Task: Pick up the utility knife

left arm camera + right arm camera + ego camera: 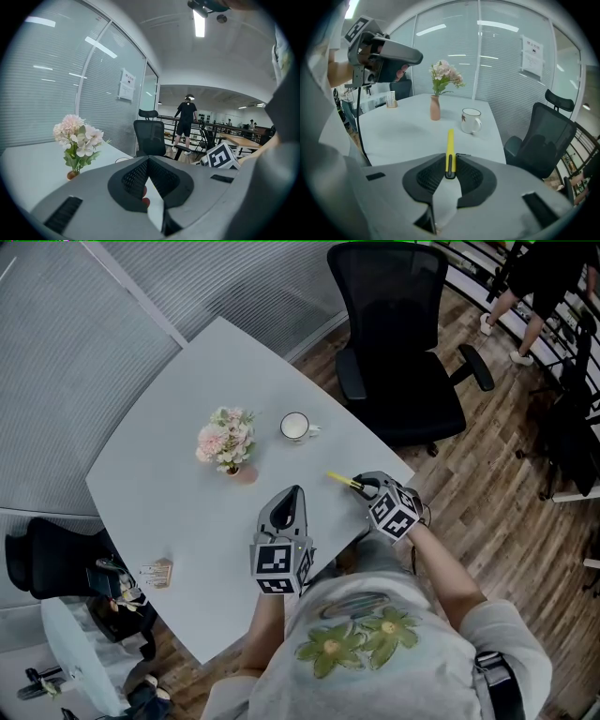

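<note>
Most of the job looks done: the right gripper (450,168) has its jaws narrowed onto the utility knife (450,147). The pads pinch the dark rear end, and the yellow body pokes straight out ahead of the fingertips. Seen from the head view, the knife hangs just beyond the claw over the near corner of the table (169,484). It seems clear of the top, with no contact that I can make out. The left gripper (148,161) sits off to the side, jaws together, nothing between them, playing no part. What's left, I'd judge, is only to keep that pinch firm and lift well clear.
</note>
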A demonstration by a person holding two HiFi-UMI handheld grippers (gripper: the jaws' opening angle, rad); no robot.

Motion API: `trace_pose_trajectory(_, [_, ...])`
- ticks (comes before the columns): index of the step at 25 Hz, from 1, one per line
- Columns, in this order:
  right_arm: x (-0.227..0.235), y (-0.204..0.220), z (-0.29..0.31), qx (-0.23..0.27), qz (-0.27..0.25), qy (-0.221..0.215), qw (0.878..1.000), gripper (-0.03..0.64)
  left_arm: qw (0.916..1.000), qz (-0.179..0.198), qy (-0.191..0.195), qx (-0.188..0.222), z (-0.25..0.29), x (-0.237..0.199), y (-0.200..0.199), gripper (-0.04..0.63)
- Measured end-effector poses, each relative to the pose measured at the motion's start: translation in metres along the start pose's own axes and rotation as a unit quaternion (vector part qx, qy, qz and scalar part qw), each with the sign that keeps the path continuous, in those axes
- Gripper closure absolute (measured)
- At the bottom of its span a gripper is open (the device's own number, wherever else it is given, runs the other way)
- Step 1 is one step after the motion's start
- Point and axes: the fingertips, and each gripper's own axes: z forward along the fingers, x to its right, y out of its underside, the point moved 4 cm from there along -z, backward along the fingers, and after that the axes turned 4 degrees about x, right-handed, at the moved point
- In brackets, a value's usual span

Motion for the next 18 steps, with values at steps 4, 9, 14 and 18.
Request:
trace_pose_trajectory(4, [0.0,-0.01,-0.004,0.015,-0.003,0.002,1.0,0.546,0.9999,0.003,0.0,0.011,0.002,-0.001,-0.001,0.594])
trace_pose_trajectory(9, [-0.003,-0.026,-0.01,0.033,-0.005,0.007,0.999,0.546,0.9999,0.001,0.004,0.012,0.0,-0.002,-0.002,0.594])
trace_pose_trajectory(14, [-0.006,-0.039,-0.019,0.05,-0.005,0.011,0.999,0.546,0.9998,0.003,0.007,0.016,0.0,-0.002,-0.006,0.594])
trace_pose_trajectory(18, [-0.007,-0.051,-0.026,0.068,-0.01,0.015,0.998,0.546,0.9998,0.003,0.008,0.016,0.0,-0.004,-0.007,0.594])
